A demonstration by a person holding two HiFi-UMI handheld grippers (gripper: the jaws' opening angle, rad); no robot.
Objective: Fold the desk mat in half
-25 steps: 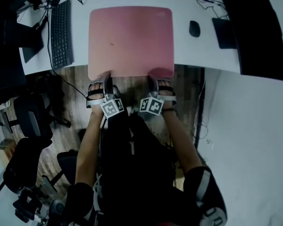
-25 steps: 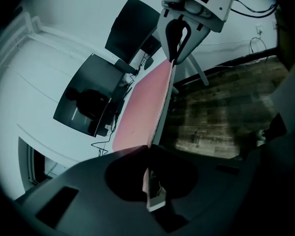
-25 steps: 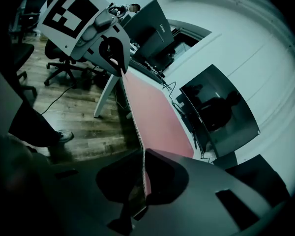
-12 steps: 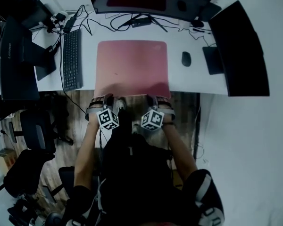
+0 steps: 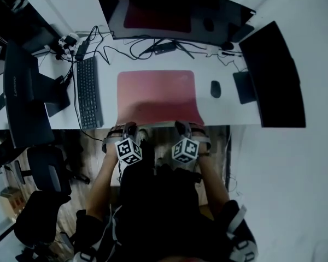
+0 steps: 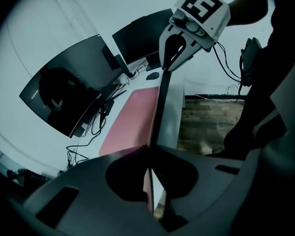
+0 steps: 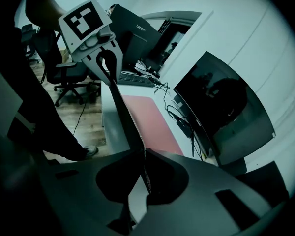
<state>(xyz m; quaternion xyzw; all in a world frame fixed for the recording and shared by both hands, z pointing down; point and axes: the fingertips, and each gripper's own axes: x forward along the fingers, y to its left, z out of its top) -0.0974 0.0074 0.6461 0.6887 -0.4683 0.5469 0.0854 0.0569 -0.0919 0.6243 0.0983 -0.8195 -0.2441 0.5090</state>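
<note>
Desk mat near corners hidden under left hand-held gripper and right hand-held gripper.

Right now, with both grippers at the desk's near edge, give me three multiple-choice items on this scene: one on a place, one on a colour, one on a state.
1. In the head view, where is the keyboard relative to the desk mat?
A. left of it
B. right of it
C. on it

2. What colour is the desk mat?
A. blue
B. pink-red
C. green

3. How do the left gripper and right gripper stand?
A. both wide open
B. both shut on the desk mat's near edge
C. both shut on nothing

Answers:
1 A: the keyboard lies beside the mat's left edge.
2 B: its top shows pink-red.
3 B: each gripper view shows the mat's edge pinched between the jaws.
</note>
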